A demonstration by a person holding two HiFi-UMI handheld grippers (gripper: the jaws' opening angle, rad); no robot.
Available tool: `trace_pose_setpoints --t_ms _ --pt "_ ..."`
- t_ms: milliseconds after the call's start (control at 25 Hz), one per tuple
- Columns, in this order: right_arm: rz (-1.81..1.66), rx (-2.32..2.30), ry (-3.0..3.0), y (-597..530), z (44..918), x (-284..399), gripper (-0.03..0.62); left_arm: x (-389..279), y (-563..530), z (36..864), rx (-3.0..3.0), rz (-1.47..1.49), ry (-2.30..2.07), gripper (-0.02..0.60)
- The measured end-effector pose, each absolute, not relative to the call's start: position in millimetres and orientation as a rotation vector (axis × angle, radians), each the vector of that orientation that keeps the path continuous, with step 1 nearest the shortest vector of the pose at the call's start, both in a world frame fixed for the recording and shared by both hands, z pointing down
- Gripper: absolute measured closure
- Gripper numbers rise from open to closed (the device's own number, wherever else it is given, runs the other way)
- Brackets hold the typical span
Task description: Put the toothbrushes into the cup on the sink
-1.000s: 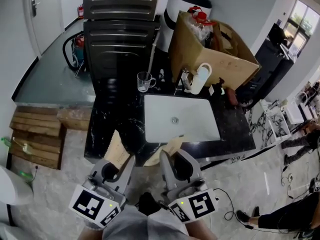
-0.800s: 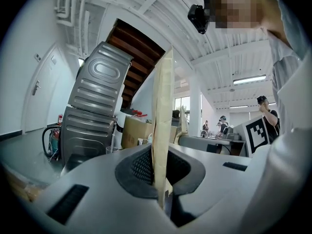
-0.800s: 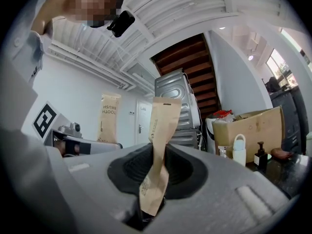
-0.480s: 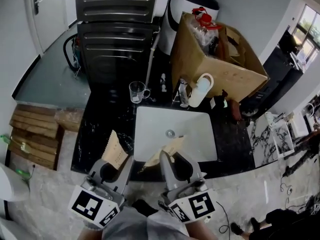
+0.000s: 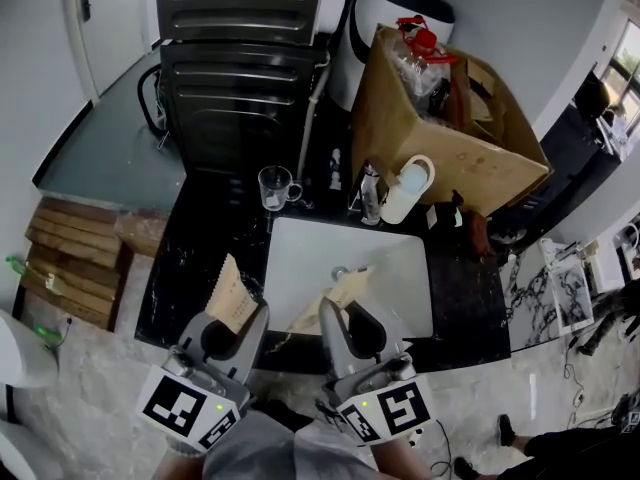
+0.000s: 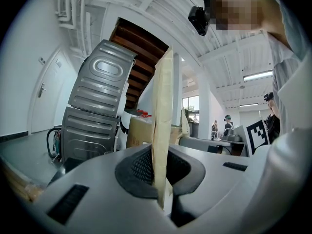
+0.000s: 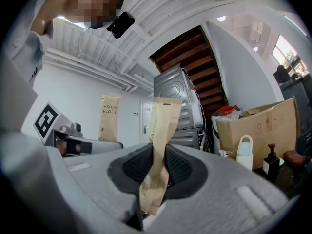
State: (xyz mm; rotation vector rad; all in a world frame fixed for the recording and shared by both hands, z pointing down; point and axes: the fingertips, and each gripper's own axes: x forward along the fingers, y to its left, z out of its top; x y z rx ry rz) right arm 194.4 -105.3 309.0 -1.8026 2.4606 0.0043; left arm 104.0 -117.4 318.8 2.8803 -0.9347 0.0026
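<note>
A black counter (image 5: 195,258) w/ one white sink (image 5: 300,263) is lying just ahead of both tongs. Grey floor (image 5: 110,148) is running off to the L, and dark appliances (image 5: 240,98) are standing behind. One glass cup (image 5: 272,186) is standing on the counter, ahead of the L tongs (image 5: 228,330) & past the sink's L corner. One box (image 5: 445,143) & one white jug (image 5: 405,193) are sitting ahead-right of the R tongs (image 5: 352,326). Two paper-wrapped toothbrushes: the L tongs are clamping the L brush (image 5: 232,296), the R tongs are clamping the R brush (image 5: 335,296), both well short of the cup.
</note>
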Motion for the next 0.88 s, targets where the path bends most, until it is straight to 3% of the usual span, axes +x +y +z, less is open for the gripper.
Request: trace_pose_setpoints --t_ms 880 --pt "0.024 -1.887 2.418 -146.5 305.2 191.6 0.525 98.1 -166.1 314.9 2.9 -0.001 -0.877 0.572"
